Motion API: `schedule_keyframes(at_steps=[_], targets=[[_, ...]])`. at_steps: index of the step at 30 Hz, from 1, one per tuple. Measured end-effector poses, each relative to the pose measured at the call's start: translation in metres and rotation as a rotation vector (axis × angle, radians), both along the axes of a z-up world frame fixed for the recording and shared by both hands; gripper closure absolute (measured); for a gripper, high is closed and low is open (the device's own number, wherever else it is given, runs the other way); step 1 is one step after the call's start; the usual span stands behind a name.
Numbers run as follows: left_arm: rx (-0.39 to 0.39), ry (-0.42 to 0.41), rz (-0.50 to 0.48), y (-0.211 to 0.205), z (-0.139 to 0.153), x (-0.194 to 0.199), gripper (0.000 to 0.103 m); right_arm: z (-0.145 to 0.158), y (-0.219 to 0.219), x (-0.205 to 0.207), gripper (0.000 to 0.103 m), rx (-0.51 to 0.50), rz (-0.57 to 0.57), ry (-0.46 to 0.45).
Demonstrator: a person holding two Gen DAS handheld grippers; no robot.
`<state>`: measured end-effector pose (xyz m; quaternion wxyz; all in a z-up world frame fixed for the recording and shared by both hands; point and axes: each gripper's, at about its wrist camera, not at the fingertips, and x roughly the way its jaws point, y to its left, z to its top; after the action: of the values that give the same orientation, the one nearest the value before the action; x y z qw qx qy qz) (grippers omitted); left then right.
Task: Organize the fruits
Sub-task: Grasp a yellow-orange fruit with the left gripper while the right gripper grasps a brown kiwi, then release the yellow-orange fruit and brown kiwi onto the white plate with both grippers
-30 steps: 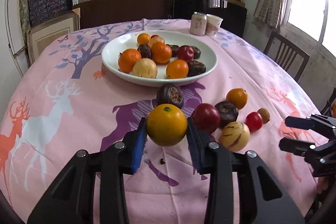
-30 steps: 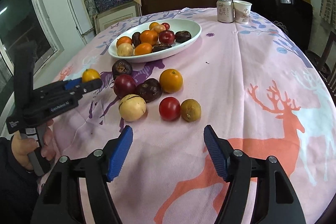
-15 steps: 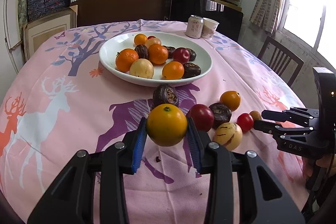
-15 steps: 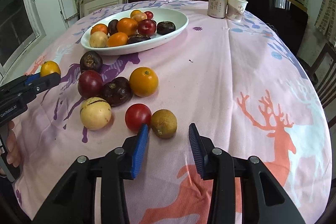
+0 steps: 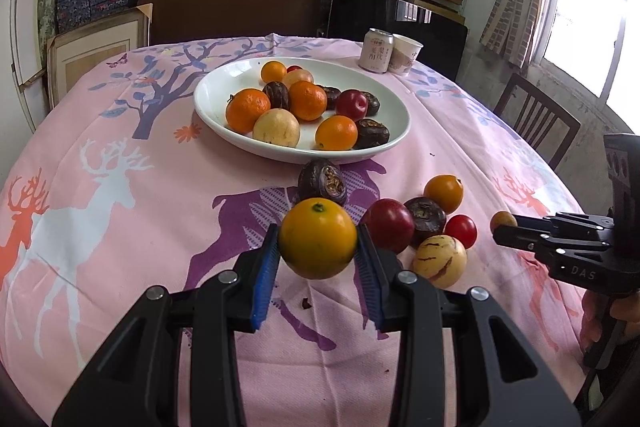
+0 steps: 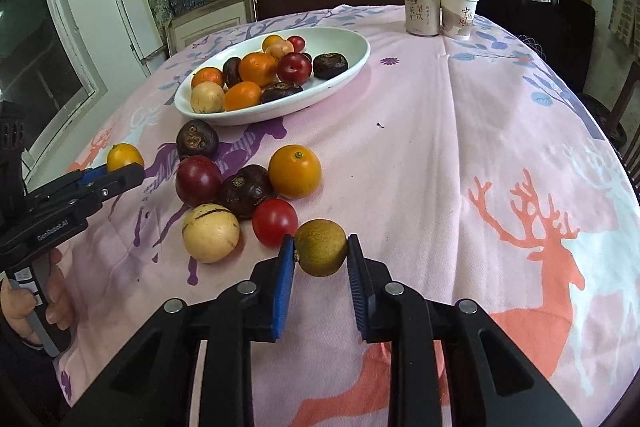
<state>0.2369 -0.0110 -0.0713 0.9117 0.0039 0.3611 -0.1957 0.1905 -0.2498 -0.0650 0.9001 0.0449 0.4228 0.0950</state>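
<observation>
Orange fruit [image 5: 317,243] sits pinched in the left gripper [image 5: 317,251], held above the desk [image 5: 120,227] short of the white plate [image 5: 216,107].

From the right wrist, the right gripper [image 6: 321,255] is pressed onto a brown fruit [image 6: 321,247] resting beside a red one [image 6: 275,222]. Advice: lift straight up, avoiding that neighbour.

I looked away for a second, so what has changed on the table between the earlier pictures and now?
The right gripper came forward with its jaws wide and closed them on the small brown fruit beside the red tomato; the fruit still rests on the cloth. The left gripper kept its hold on the orange. The white plate and the other loose fruits stayed put.
</observation>
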Motion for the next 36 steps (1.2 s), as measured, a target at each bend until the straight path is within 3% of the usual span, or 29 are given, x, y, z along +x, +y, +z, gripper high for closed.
schedule_keyframes(at_steps=[7, 13, 20, 25, 30, 31, 32, 33, 34, 36], targets=[[-0.006, -0.024, 0.004, 0.001, 0.006, -0.005, 0.066, 0.011, -0.016, -0.006, 0.077, 0.024, -0.020, -0.018], [0.033, -0.012, -0.005, -0.004, 0.020, 0.011, 0.066, 0.056, -0.015, 0.022, 0.077, 0.004, 0.020, -0.097], [0.030, -0.046, 0.044, -0.005, 0.073, 0.090, 0.067, 0.099, 0.004, 0.104, 0.077, 0.011, 0.054, -0.183], [0.002, 0.017, 0.114, -0.003, 0.068, 0.162, 0.067, 0.081, 0.030, 0.176, 0.077, -0.003, 0.072, -0.133], [-0.012, 0.075, 0.149, -0.004, 0.051, 0.203, 0.066, 0.061, 0.050, 0.206, 0.076, -0.038, 0.090, -0.122], [-0.015, 0.092, 0.144, -0.005, 0.047, 0.207, 0.058, 0.059, 0.051, 0.208, 0.076, -0.042, 0.090, -0.133], [-0.014, 0.101, 0.147, -0.005, 0.045, 0.207, 0.048, 0.060, 0.052, 0.207, 0.065, -0.054, 0.086, -0.143], [-0.014, 0.092, 0.167, -0.004, 0.046, 0.205, 0.032, 0.061, 0.051, 0.205, 0.044, -0.056, 0.083, -0.156], [-0.025, 0.073, 0.178, -0.001, 0.049, 0.202, 0.026, 0.065, 0.049, 0.200, 0.041, -0.050, 0.079, -0.181], [-0.034, 0.047, 0.172, 0.002, 0.055, 0.191, 0.026, 0.071, 0.042, 0.193, 0.040, -0.031, 0.071, -0.184]])
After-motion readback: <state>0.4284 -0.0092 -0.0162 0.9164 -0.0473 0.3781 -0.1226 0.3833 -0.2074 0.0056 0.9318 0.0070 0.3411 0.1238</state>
